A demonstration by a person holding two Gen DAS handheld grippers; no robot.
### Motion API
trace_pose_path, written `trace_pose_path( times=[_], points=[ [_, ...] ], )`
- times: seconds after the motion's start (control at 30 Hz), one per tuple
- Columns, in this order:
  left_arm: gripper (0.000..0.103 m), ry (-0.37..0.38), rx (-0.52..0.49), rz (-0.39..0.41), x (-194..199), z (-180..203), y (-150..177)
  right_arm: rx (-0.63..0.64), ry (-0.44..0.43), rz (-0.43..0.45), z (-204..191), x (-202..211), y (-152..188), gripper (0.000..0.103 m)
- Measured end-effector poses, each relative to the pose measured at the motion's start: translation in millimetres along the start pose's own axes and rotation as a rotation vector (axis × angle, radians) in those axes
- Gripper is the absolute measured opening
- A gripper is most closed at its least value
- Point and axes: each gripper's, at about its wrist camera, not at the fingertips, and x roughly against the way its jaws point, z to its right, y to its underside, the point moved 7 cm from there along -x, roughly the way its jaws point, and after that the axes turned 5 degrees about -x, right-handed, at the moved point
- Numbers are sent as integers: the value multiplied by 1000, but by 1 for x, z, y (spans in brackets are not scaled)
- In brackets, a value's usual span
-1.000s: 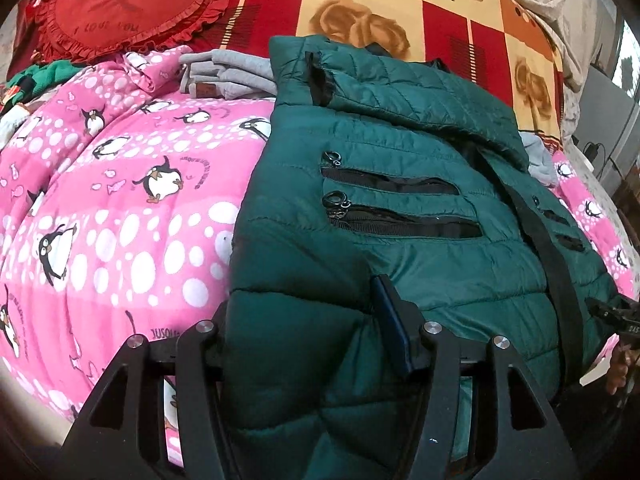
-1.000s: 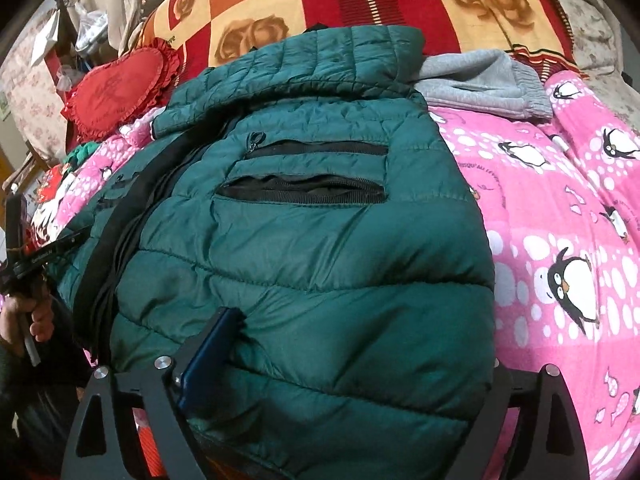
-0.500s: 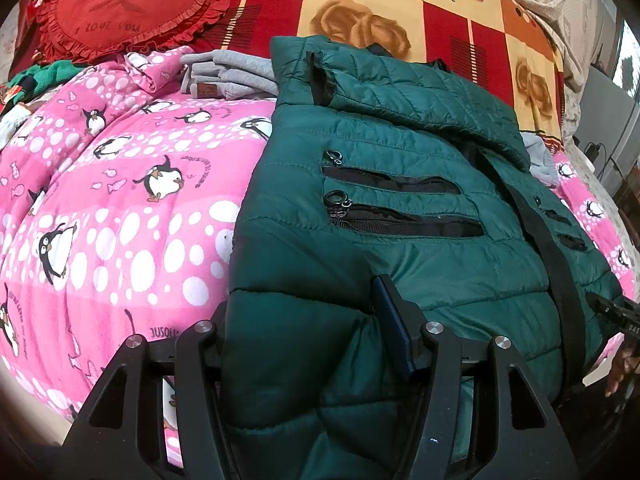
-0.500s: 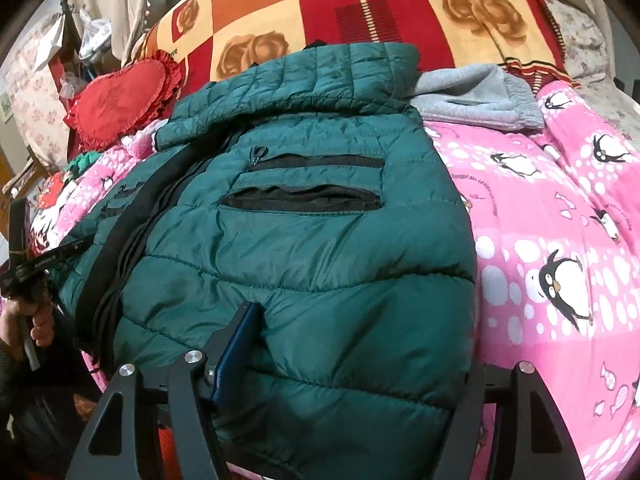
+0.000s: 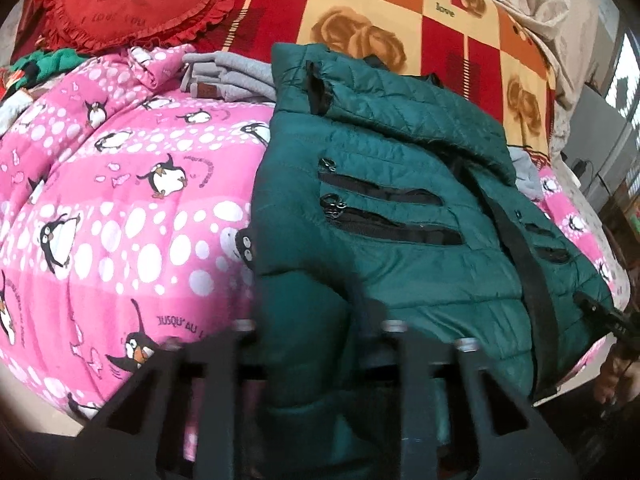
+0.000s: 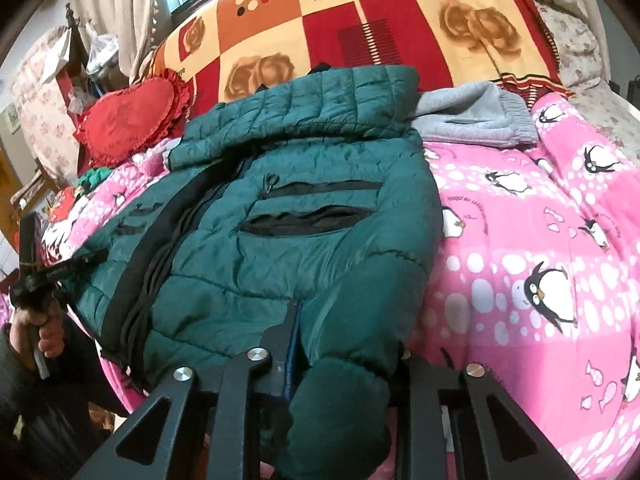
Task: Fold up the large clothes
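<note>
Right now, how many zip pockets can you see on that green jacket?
4 on the green jacket: a stacked pair left of its black front strip, a smaller pair right of it. Folds may hide more.

Grey clothes behind jacket.

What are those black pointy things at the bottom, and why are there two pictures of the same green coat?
Those black things are the fingers of two hand-held grippers, tongs a person squeezes. Each carries a camera, so you get two pictures: one from the left hand-held gripper, one from the right hand-held gripper. A green jacket lies on a pink penguin blanket on a bed. Behind it are folded grey clothes and a red heart pillow. Each gripper pinches the jacket's near edge, one at each side, probably to fold it.
</note>
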Motion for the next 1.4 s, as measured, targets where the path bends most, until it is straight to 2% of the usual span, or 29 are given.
trace_pose_path(
  times=[0.1,0.23,0.37,0.73,0.93,1.2,1.4],
  points=[
    [15,-3,-19,-5,10,3,1,7,-7,39,-6,14,0,17],
    [15,14,7,-30,25,-1,9,-8,18,35,-12,26,14,17],
    [15,21,-11,-45,45,-2,18,-32,29,33,-18,42,27,17],
    [15,79,43,-20,119,-16,39,-70,-78,108,-49,121,48,16],
    [15,112,38,23,147,-6,33,-67,-84,153,-50,138,31,16],
    [15,132,80,99,140,-12,5,-72,-44,188,-40,129,9,16],
    [15,144,120,197,136,-16,-19,-78,10,220,-29,113,-23,16]
  ],
)
